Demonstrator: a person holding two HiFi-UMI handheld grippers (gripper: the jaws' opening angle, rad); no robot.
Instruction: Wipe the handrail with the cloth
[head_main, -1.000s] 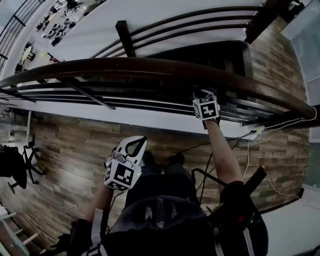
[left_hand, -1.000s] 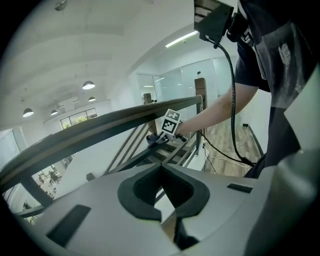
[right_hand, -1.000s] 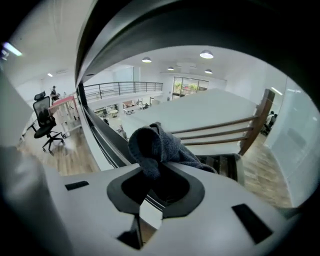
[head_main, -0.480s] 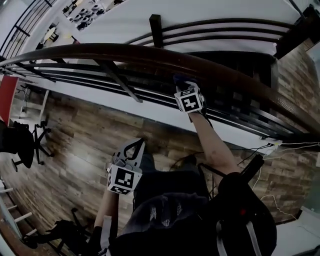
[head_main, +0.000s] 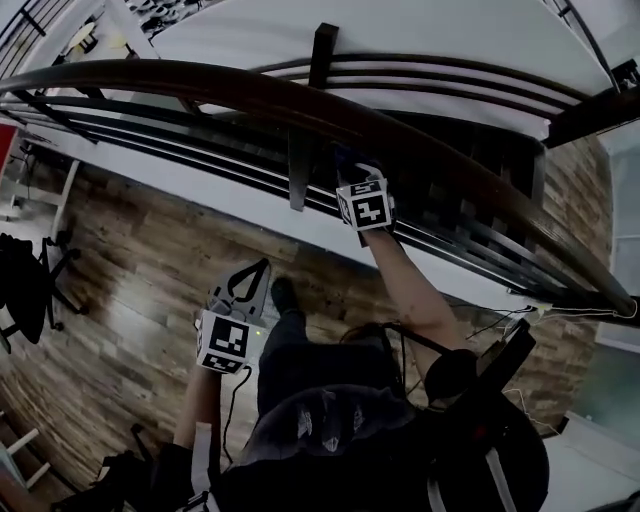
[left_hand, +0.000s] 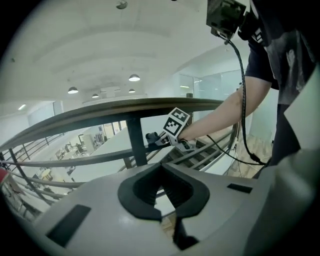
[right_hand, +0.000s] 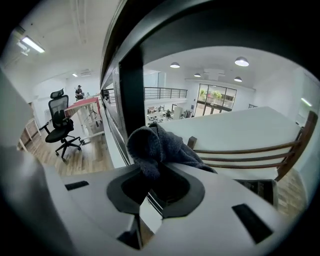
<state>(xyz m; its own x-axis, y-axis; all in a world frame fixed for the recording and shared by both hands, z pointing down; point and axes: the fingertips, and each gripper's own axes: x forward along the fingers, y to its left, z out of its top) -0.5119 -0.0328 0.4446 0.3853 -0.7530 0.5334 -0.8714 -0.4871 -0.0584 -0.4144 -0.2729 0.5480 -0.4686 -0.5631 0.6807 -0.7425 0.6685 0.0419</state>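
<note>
Grey fleecy cloth (right_hand: 152, 145), bunched into a soft lump, is pinched in the closed jaws of the right gripper (right_hand: 156, 175), close under the dark, smooth, curved handrail (head_main: 240, 95) (beside a square black post (head_main: 300, 160)). Left gripper (head_main: 250, 282) hangs low over the wood-plank floor (head_main: 120, 290), its jaw tips meeting on nothing.

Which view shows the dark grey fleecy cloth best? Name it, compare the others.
The right gripper view: the dark grey fleecy cloth fills its middle, pinched in the right hand-held gripper. The head view shows only a dark scrap against the brown wooden handrail; the left gripper view, a speck.
</note>
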